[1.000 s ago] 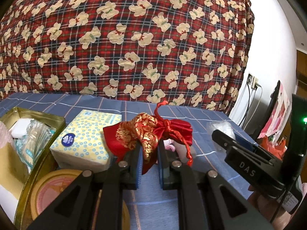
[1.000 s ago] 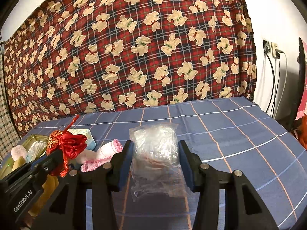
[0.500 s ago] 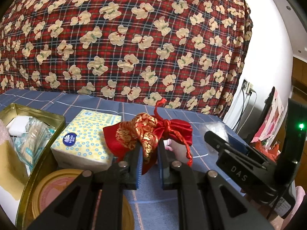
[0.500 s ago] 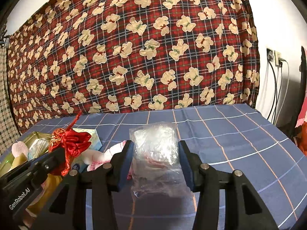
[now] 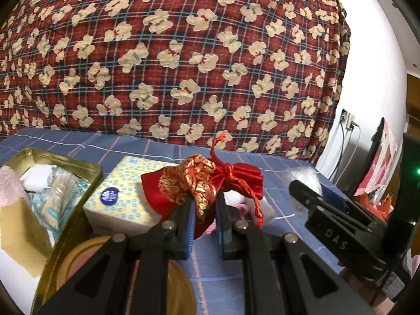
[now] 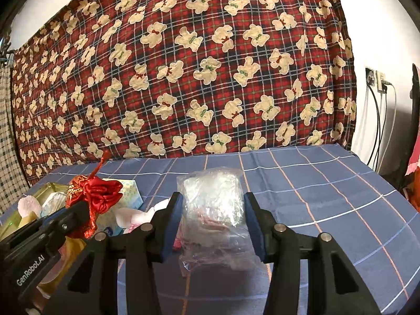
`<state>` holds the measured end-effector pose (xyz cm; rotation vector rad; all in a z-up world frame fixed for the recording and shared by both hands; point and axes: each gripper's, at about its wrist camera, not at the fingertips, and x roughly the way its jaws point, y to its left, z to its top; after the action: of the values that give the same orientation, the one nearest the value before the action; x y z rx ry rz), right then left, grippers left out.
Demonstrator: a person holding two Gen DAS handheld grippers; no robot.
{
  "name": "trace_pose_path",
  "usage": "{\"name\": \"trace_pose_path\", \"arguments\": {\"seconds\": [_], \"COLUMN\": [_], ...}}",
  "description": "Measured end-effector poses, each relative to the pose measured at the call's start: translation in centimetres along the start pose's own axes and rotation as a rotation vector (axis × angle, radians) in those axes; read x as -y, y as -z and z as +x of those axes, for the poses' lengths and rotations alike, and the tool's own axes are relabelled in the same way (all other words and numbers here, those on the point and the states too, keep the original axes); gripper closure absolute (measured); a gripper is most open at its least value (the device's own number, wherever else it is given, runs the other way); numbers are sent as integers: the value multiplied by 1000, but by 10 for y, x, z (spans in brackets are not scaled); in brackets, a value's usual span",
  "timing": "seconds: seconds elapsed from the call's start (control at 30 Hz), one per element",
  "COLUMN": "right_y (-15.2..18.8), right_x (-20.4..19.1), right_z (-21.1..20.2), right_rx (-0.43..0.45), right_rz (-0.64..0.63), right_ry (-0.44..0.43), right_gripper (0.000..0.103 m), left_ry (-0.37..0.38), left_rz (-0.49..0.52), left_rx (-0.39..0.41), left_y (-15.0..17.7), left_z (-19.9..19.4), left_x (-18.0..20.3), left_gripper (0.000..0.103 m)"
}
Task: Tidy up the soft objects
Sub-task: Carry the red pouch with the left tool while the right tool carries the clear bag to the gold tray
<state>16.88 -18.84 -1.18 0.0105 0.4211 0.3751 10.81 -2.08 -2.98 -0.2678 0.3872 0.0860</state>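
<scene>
My left gripper (image 5: 204, 207) is shut on a red and gold drawstring pouch (image 5: 202, 181) and holds it above the blue checked cloth. The pouch also shows at the left of the right wrist view (image 6: 92, 194). My right gripper (image 6: 212, 218) is shut on a clear plastic bag (image 6: 212, 204) with something pale and pink inside, held off the cloth. That bag shows in the left wrist view (image 5: 302, 176) behind the right gripper's body. A gold tin (image 5: 65, 162) at the left holds packets and a pink fluffy item (image 5: 10, 183).
A yellow dotted tissue pack (image 5: 123, 191) lies beside the tin. Pink and white soft items (image 6: 136, 218) lie on the cloth between the grippers. A round gold lid (image 5: 181, 288) sits below my left gripper. A bear-print plaid blanket (image 6: 210, 78) hangs behind. Cables (image 6: 378, 120) hang at the right wall.
Both grippers have risen a little with their loads, so more of the blanket shows. Neither grip has changed.
</scene>
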Motion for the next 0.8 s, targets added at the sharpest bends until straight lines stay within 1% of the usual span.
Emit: {"name": "trace_pose_path", "arguments": {"seconds": [0.3,0.57,0.8], "right_y": [1,1,1], "right_x": [-21,-35,-46], "right_z": [4,9,14], "right_rx": [1,-12,-20], "right_rz": [-31,-39,-44], "right_ry": [-10,-36,-55], "right_gripper": [53,53,53], "left_ry": [-52,-74,-75], "left_rz": [14,-1,-5], "left_rx": [6,8,12], "left_y": [-1,-1,-1], "left_z": [-3,-7,-10], "left_x": [-8,-19,-24], "left_gripper": [92,92,92]}}
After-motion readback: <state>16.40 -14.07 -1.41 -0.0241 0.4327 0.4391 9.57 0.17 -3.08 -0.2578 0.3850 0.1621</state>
